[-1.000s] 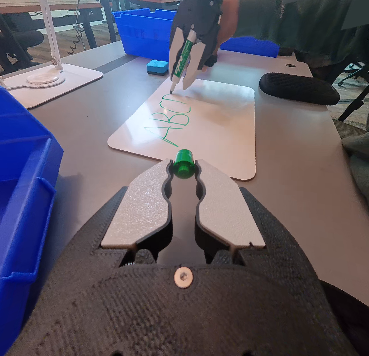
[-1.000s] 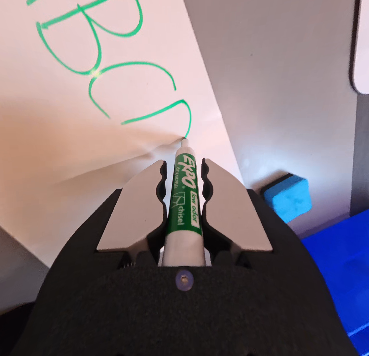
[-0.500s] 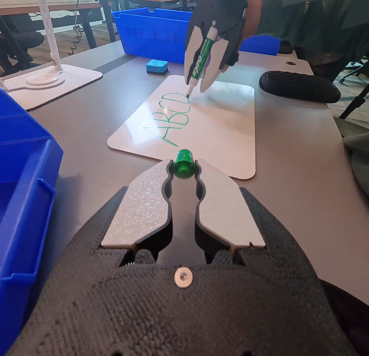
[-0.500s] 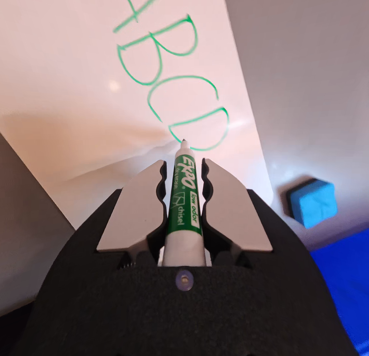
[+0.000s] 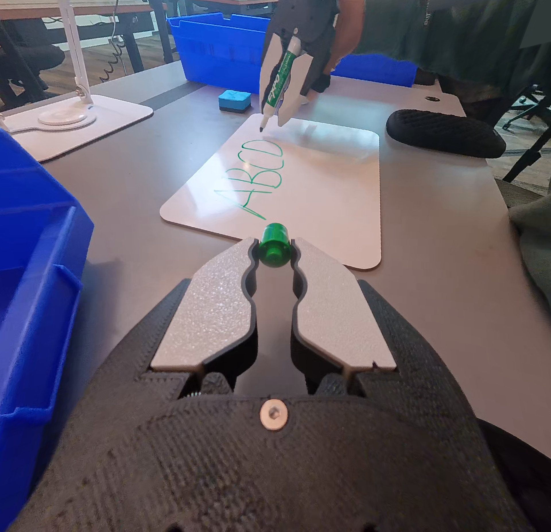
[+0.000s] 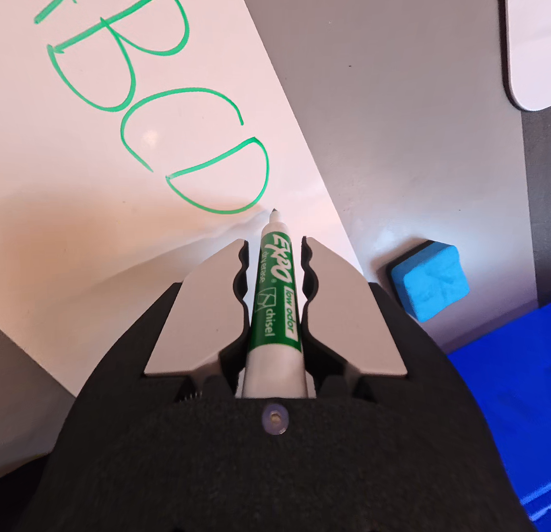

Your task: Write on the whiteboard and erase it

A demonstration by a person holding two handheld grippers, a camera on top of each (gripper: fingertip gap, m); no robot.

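- Bench [image 5: 447,249]: whiteboard [image 5: 328,207] lies flat, loose, bearing green letters; a hard stroke could slide it.
- Right hand-held gripper [image 6: 274,246] pinches marker [image 6: 275,294], tip just off the board near its edge.
- Eraser [image 6: 429,282] beside the board.
- Left hand-held gripper [image 5: 274,244] clamps cap [image 5: 274,244] at its fingertips; may slip.
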